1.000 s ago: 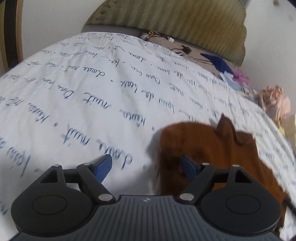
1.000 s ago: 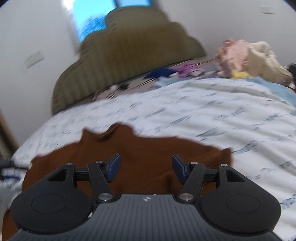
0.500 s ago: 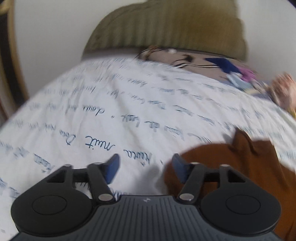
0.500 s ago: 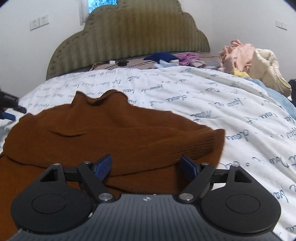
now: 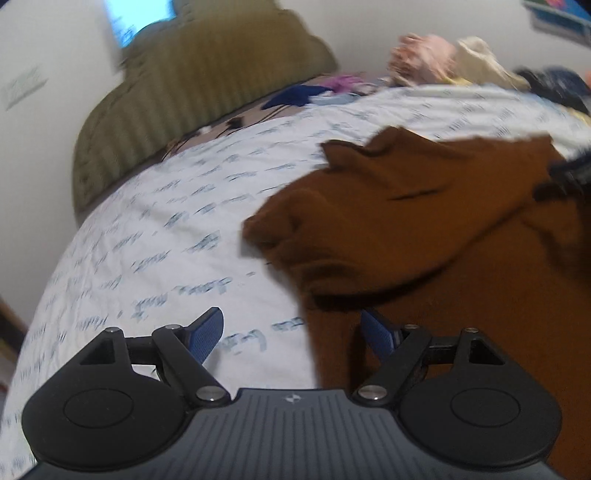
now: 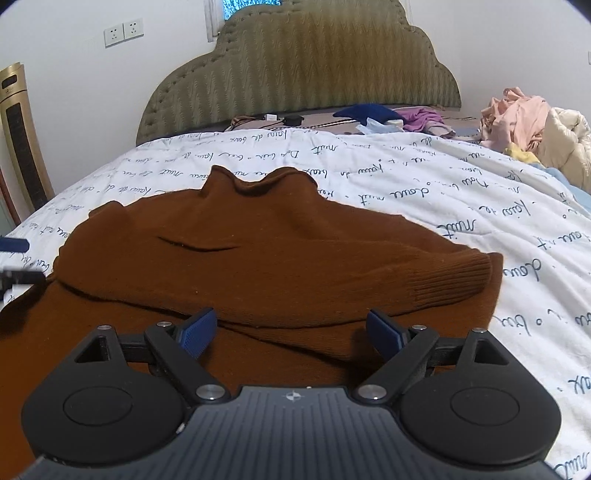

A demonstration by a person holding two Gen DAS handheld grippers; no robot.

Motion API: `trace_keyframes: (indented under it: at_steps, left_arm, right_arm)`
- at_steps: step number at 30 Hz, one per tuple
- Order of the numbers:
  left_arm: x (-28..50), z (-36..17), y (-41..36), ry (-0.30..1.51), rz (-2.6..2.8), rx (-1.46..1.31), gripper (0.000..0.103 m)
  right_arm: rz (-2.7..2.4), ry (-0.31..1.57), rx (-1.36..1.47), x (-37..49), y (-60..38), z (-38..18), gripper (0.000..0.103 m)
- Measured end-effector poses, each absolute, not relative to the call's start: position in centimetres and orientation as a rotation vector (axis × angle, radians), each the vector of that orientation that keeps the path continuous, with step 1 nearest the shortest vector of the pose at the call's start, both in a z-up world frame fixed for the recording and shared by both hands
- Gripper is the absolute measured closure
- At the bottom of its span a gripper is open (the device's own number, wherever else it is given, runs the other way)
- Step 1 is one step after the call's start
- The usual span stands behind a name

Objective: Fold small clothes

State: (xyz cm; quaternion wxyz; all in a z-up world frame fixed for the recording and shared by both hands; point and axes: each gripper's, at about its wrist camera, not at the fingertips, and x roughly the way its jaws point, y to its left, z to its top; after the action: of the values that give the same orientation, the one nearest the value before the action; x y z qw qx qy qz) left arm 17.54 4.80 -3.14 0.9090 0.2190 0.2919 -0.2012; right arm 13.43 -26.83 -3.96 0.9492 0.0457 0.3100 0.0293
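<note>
Beneath my right gripper lies the rust-brown knitted sweater on the white script-printed bedsheet, one ribbed-cuffed sleeve folded across its body just ahead of my fingertips. Those jaws are widening, gripping nothing. My left gripper is widening too, straddling the sweater's edge, unpinched.

Sweater: plain rust-brown knit, ribbed cuff. Duvet: white, dark blue handwritten script print. Headboard: olive green, wavy vertical quilting. Right hand-held gripper: black body, blue finger pads. Left hand-held gripper: same black and blue. Clothes pile: pink, cream, yellow. Garment by headboard: navy. Wall sockets: white.
</note>
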Motion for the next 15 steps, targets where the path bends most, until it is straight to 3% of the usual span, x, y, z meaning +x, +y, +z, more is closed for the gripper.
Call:
trace_keyframes:
  at_steps: [5, 10, 15]
  left_arm:
    - [19.7, -4.1, 2.5, 0.563, -0.235, 0.484, 0.021]
    - [22.3, -4.5, 7.2, 0.683, -0.129, 0.225, 0.019]
    - [20.3, -4.7, 7.0, 0.639, -0.123, 0.321, 0.019]
  right_arm:
    - [0.060, 0.607, 0.131, 13.5, -27.2, -4.0, 0.017]
    - [-0.004, 0.595, 0.204, 14.0, -29.6, -4.3, 0.015]
    - [-0.044, 0.619, 0.204, 13.7, -30.6, -4.8, 0.017]
